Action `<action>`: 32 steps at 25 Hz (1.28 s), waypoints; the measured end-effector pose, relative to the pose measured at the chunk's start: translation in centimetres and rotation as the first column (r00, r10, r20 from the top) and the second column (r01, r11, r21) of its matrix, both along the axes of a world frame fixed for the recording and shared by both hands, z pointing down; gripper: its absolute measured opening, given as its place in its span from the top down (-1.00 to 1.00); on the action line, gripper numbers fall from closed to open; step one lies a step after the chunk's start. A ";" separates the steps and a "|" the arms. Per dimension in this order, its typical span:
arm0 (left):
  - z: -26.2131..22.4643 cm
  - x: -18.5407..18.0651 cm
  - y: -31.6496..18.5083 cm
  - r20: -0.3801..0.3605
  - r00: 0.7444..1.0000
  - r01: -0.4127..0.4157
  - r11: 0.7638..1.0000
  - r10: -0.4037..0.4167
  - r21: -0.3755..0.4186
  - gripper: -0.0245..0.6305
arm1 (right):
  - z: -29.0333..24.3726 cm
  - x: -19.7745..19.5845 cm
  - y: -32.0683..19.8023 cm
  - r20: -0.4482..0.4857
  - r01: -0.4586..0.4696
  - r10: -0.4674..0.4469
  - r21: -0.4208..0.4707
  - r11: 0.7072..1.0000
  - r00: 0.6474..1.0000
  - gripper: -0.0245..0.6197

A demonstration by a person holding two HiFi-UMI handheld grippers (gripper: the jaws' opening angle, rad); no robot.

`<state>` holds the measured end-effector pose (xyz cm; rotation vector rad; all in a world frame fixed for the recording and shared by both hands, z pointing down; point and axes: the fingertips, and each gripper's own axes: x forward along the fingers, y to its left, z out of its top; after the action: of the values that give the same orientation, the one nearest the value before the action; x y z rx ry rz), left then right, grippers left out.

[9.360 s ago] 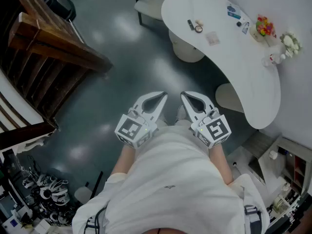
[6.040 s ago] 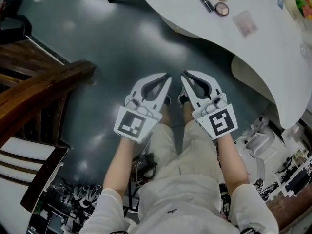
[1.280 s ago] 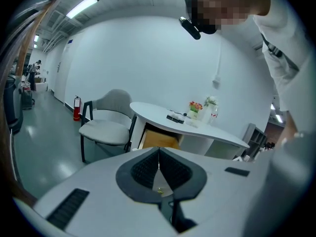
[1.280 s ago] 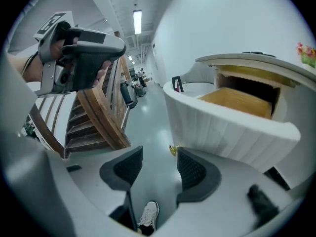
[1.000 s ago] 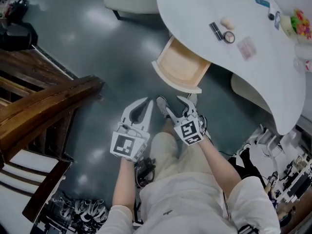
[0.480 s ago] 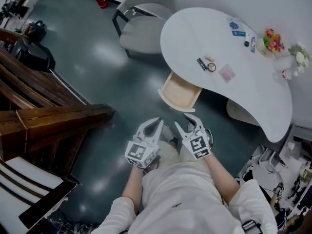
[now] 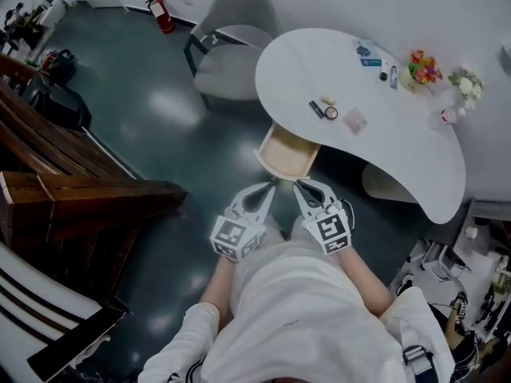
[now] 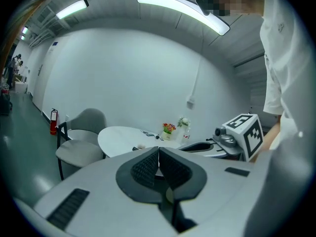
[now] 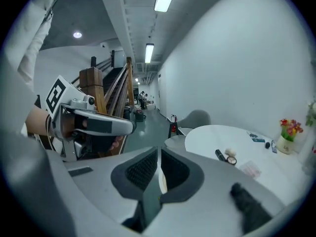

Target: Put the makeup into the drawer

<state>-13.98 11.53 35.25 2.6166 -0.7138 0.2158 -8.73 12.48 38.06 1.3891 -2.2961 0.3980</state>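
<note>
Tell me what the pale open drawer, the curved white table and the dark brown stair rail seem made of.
Pale open drawer: likely light unpainted wood or plywood, matt; tan inside.
Curved white table: smooth painted board or laminate, hard to say; even, seamless top.
Dark brown stair rail: stained wood, slight sheen on its edges.

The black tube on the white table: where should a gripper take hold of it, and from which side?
Probably its middle, from above, jaws across the narrow width: the black tube lies flat on the table, with the round compact close beside one end.
</note>
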 end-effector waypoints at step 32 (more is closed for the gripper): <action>-4.2 14.9 -3.5 0.042 0.999 0.032 0.998 -0.034 0.059 0.90 | -6.0 13.9 -4.5 0.095 0.093 -0.101 0.091 0.992 0.990 0.89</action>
<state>0.94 8.07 31.10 2.6608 -0.7890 0.2461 5.22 8.00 32.07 1.3179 -2.4774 0.3488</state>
